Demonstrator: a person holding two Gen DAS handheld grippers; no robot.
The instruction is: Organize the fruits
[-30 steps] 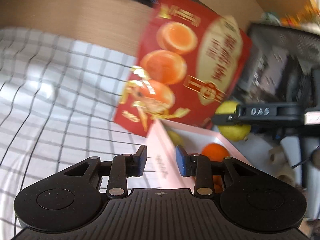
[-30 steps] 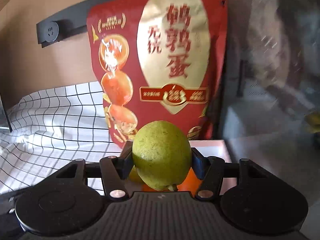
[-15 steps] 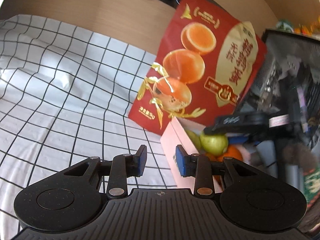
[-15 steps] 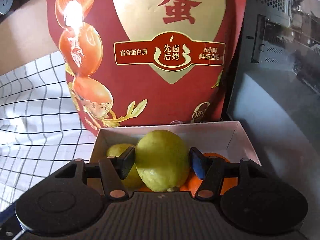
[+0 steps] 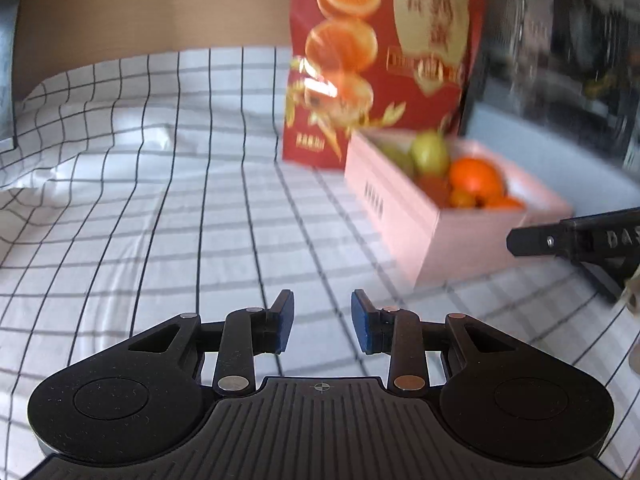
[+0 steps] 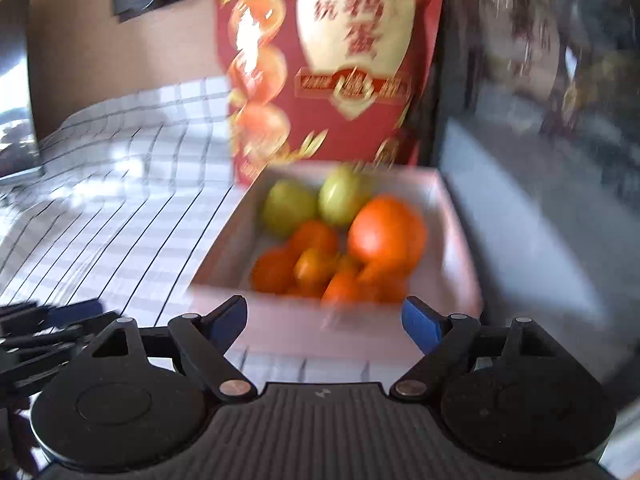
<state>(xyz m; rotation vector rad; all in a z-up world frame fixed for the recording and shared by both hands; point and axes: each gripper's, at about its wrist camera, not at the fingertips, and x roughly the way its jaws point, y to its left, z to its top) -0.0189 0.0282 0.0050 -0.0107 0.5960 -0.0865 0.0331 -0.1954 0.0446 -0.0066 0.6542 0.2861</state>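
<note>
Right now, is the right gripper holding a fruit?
No, the right gripper is wide open and empty, short of the pink box.

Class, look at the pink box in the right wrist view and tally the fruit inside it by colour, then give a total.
Green fruit: 2
Large orange fruit: 1
Small orange fruits: about 5; the blurred pile prevents an exact count
Total in the pink box: about 8

**Colours and Patterns**

The box [image 6: 460, 240] was pale pink. It held two yellow-green fruits [image 6: 288, 206] and several orange fruits [image 6: 384, 232]. The bag [image 5: 384, 52] was red with gold print. The cloth [image 5: 160, 200] was white with a black grid.
</note>
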